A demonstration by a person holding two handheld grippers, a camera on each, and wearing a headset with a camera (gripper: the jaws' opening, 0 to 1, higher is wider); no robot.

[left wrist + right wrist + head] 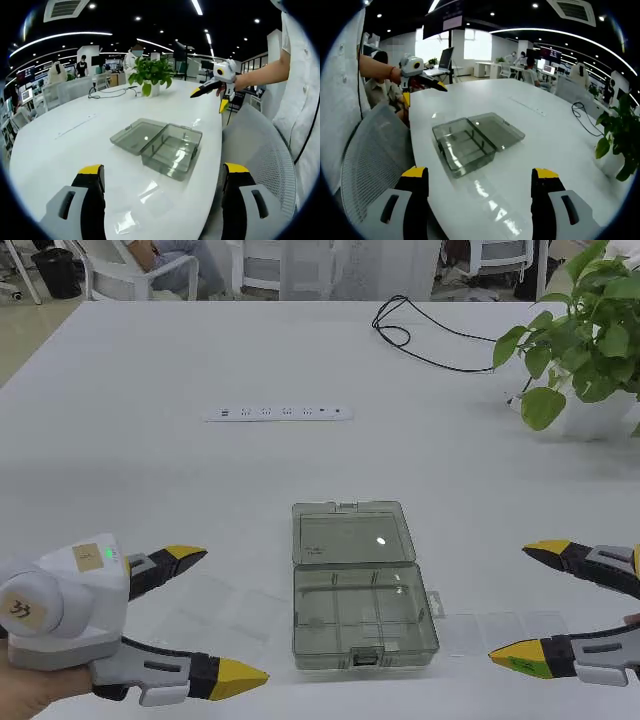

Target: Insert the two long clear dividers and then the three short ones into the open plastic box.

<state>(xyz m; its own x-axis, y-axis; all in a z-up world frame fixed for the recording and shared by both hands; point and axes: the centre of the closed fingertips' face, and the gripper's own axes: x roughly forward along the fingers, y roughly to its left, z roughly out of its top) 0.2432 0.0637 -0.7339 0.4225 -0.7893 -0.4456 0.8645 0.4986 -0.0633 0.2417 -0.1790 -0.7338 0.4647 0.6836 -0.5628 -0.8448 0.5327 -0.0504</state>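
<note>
Left claw: The left claw [215,615] is spread wide and holds nothing. It hovers by the near edge of the table [120,370], left of the box.
Right claw: The right claw [530,602] is also spread wide and empty. It hovers by the near edge, right of the box.
Box: The open plastic box [365,615], smoky clear, sits mid-table close to the near edge. Its lid [352,533] is laid flat behind it.
Box interior: Faint lines cross the inside. I cannot tell whether they are slots or dividers already seated.
Dividers: Clear dividers [222,608] lie flat on the table left of the box, near the left claw. More clear pieces [500,628] lie just beside the box's right side.
Step in hand: This looks like the start, with a first divider not yet picked up.
Next move: One claw would need to drop to a long divider and close on its thin edge. It would then have to stand the divider upright over the box.
</note>
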